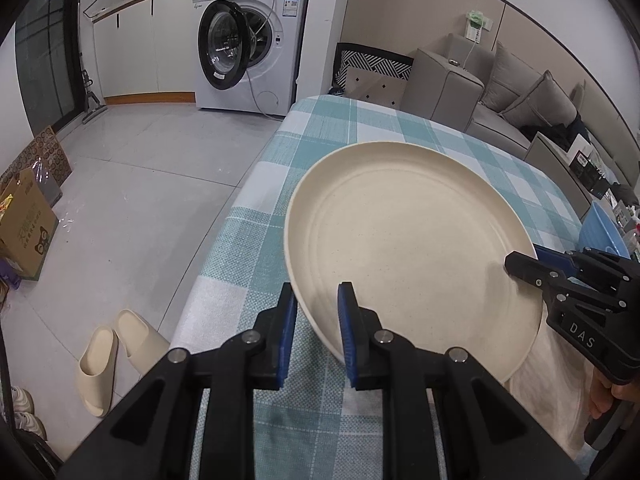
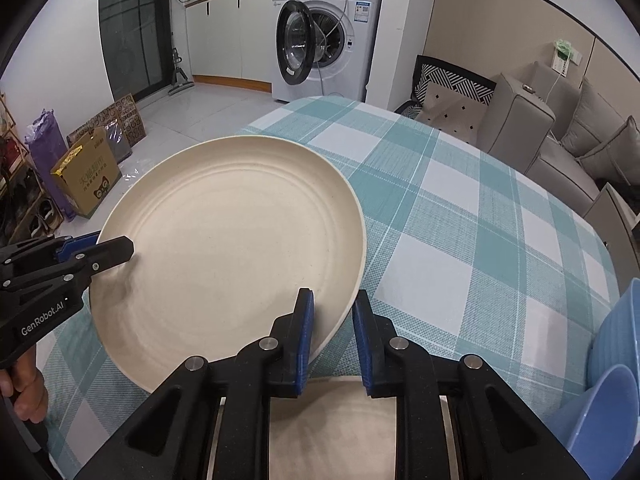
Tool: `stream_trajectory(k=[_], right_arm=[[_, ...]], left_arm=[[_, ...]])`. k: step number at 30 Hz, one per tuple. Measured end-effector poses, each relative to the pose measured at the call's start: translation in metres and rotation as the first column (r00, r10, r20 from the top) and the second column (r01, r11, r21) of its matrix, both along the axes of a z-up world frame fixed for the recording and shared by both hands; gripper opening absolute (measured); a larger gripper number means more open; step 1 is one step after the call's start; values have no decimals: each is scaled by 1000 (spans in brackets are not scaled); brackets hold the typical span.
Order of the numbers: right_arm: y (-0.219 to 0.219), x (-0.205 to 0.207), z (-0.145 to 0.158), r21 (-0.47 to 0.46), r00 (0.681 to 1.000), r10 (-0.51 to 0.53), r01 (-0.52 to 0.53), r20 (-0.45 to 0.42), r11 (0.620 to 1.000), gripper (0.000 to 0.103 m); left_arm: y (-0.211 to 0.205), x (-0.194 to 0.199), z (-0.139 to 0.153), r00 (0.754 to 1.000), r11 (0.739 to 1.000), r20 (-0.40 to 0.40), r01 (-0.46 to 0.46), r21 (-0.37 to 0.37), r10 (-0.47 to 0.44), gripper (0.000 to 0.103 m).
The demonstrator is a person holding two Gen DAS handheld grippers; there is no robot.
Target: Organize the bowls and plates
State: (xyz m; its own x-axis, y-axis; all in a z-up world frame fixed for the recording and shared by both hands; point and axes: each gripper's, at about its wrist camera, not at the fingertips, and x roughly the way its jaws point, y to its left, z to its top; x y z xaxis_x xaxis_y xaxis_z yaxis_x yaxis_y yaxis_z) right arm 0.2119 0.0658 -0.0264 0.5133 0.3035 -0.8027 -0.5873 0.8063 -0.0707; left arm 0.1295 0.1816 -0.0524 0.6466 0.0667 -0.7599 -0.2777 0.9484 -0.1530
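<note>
- The cream plate sits tilted above the checked worktop, its near rim passing between the blue pads of the left tool, which pinches it with a narrow gap.
- In the right wrist view the same plate has its near right rim between the pads of the right tool, which is likewise narrowed around it.
- Each view shows the other tool from the side: the right tool appears at the plate's right edge in the left view, the left tool at its left edge in the right view.
- Only the right view shows a second cream plate lying under the tool, and two blue bowls at the near right; the left view catches just one blue bowl.
- Only the left view shows the cream slippers on the floor.
</note>
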Motion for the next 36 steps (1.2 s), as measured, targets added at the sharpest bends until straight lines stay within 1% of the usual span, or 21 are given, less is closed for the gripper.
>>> stream_trajectory(k=[4,11,15,19,22,27,31,36], right_arm=[[-10,-8,9,8,1000,-9,9,11,1000,20],[-35,-19,15,25,999,-39,38,5,999,20],[-52,-26,19,50,998,-63,63,-5,997,20],[-70,-35,26,63,997,-82,81,5,995,20],[-80,-44,29,57,995,-94,93,16,994,20],[-97,-56,32,68,993,-115,114,15,991,20],[-108,-68,33,76,992,-122,120,17,990,21],[-120,-83,35,84,991,-132,130,18,988,21]], left_arm=[[-5,-2,6,1000,1000,4,9,-13,-9,19],[-26,-5,16,999,999,17,50,13,-50,19],[-39,-7,21,997,997,22,78,29,-79,19],[-50,-9,26,994,994,29,105,30,-105,19],[-61,-12,29,991,991,34,127,46,-129,19],[-73,-17,34,987,987,37,154,50,-156,19],[-81,-22,36,985,984,42,167,57,-169,19],[-92,-28,32,982,980,29,185,68,-187,19]])
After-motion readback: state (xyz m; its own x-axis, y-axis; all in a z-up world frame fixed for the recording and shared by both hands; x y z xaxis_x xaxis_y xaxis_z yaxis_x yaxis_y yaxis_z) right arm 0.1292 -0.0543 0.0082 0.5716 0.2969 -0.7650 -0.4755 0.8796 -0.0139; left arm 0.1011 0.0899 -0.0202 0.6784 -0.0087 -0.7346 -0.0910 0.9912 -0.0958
